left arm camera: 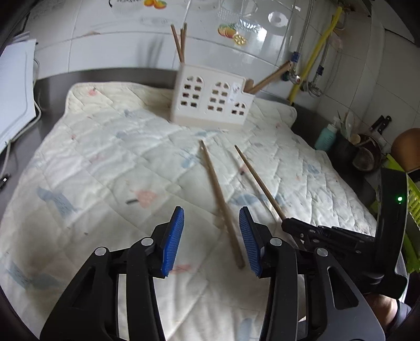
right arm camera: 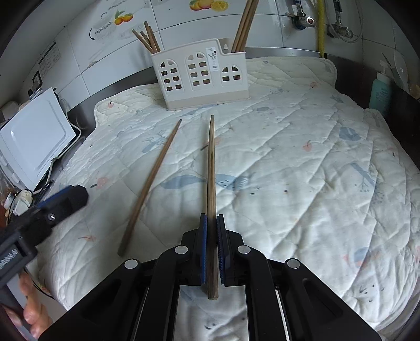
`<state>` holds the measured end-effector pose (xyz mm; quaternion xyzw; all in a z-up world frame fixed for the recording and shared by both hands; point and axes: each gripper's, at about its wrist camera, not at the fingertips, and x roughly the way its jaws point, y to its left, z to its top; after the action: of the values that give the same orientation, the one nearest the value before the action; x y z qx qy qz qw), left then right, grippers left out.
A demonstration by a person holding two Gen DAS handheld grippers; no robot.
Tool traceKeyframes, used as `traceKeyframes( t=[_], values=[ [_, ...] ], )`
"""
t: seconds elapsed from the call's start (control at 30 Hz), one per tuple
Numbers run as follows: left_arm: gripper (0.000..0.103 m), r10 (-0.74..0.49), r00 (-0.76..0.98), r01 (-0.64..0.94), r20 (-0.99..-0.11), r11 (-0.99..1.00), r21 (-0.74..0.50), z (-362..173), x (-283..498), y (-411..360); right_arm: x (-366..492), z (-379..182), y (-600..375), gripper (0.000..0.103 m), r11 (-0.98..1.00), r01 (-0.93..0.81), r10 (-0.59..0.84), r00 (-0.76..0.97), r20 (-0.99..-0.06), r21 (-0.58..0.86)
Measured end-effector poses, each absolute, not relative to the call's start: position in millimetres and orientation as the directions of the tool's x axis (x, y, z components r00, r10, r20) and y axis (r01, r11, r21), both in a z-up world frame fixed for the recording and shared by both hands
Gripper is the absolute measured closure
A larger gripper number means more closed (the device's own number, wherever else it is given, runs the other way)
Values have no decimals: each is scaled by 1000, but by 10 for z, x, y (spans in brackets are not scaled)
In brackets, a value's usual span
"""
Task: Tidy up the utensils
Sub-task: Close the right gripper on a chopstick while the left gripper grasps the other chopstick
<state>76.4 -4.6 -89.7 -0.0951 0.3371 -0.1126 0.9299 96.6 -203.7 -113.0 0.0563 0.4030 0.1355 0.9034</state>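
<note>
The holder is motion-blurred in the left wrist view, so its window cut-outs smear. Behind the holder in the right wrist view, the tall chopsticks in its right compartment run off the top edge, and their lower ends are hidden inside it. Nearer than the holder, the held chopstick darkens and blurs between the right gripper's pads. Left of the holder, the left gripper is blurred and cut by the frame edge.

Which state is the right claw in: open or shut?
Shut: right claw blue pads pinch the brown wooden chopstick.
</note>
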Motion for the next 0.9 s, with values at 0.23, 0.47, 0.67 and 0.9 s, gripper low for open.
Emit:
traceKeyframes(
  t=[0.23,0.47,0.67,0.9],
  values=[
    [73,-297,703,160,-646,951,-263,-1096,869,-265,923,-1176,-2173,96,951,-216,310,635,-707,223],
    [86,-279,678,149,-680,958,-244,-1225,999,-377,906,-1193,-2168,96,948,-240,315,640,-701,208],
    [86,-264,672,145,-692,963,-227,-1257,1065,-417,894,-1194,-2171,96,947,-244,321,642,-697,211],
    [94,-252,663,138,-705,967,-215,-1253,1127,-438,879,-1190,-2152,96,947,-251,318,648,-692,201]
  ],
)
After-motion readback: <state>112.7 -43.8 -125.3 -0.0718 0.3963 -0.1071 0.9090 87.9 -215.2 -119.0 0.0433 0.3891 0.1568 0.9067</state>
